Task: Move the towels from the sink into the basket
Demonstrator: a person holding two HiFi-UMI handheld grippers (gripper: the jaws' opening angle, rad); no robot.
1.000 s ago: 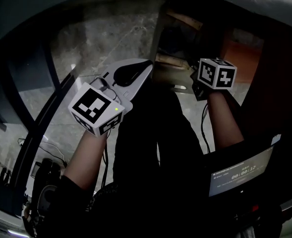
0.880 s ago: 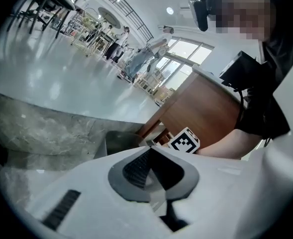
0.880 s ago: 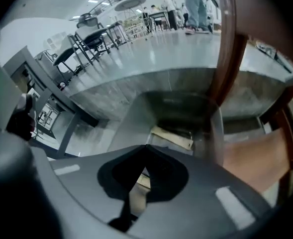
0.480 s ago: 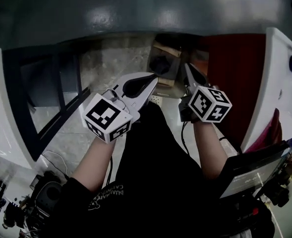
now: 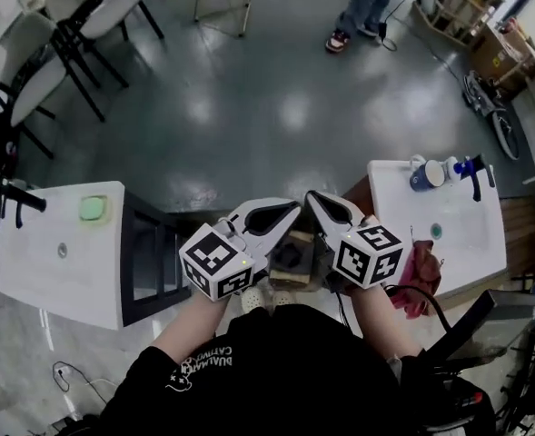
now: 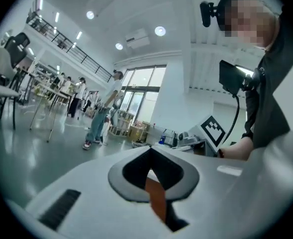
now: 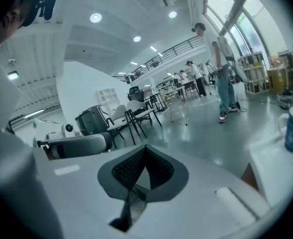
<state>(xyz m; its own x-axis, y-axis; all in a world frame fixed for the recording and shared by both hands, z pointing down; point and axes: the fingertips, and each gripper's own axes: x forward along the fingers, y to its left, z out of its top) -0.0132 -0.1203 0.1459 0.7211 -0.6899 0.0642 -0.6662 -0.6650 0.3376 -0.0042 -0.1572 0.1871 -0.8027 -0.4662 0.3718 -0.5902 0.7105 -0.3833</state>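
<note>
Since the frame a second ago, both grippers have come up from low over the floor to chest height, and the head view now takes in the room. The left gripper [image 5: 283, 213] and right gripper [image 5: 324, 205] sit nearly tip to tip, each with its jaws pressed fully together on nothing. This looks like a ready pose, not a grasp. The red towel [image 5: 420, 275] drapes off the near edge of the white sink [image 5: 471, 234] on the right, untouched. I cannot pick out the basket.
</note>
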